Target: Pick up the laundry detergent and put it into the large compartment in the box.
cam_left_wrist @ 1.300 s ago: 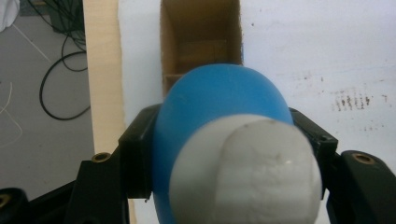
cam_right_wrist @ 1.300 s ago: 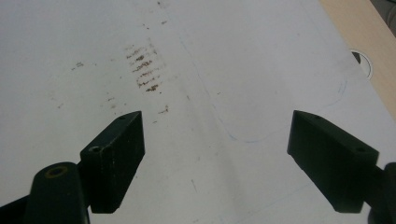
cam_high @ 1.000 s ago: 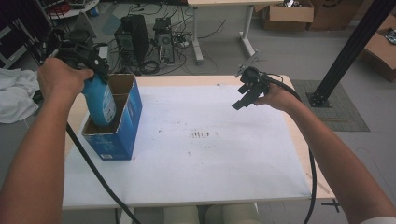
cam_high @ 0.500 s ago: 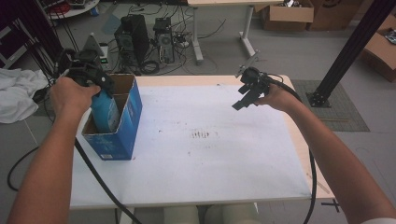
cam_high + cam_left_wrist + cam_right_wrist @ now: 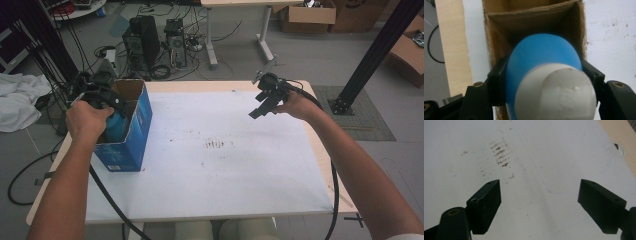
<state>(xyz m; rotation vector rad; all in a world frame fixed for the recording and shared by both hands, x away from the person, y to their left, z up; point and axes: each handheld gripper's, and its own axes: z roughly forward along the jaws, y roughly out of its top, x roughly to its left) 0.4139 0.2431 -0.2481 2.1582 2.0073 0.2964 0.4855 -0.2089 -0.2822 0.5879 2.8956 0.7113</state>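
Observation:
A blue bottle (image 5: 541, 52) with a white cap (image 5: 556, 92) is clamped between the jaws of my left gripper (image 5: 542, 75), cap end toward the camera. The bottle (image 5: 116, 127) hangs inside the open top of a blue cardboard box (image 5: 127, 145) at the table's left edge, and the hand covers much of it. The box's brown inner walls (image 5: 529, 22) lie below the bottle. Over the table's far right, my right gripper (image 5: 260, 107) is held above the surface. Its jaws (image 5: 539, 202) stand wide open with nothing between them.
The white table sheet (image 5: 225, 180) carries dark smudges (image 5: 216, 145) near its middle. A wooden rim (image 5: 320, 150) runs along the right. On the floor beyond are computer towers (image 5: 142, 37), cardboard boxes (image 5: 305, 15), a black post (image 5: 370, 55) and a white cloth (image 5: 20, 105).
My left hand has come down, lowering the blue bottle from above the box into its open top. The right hand and gripper have stayed put.

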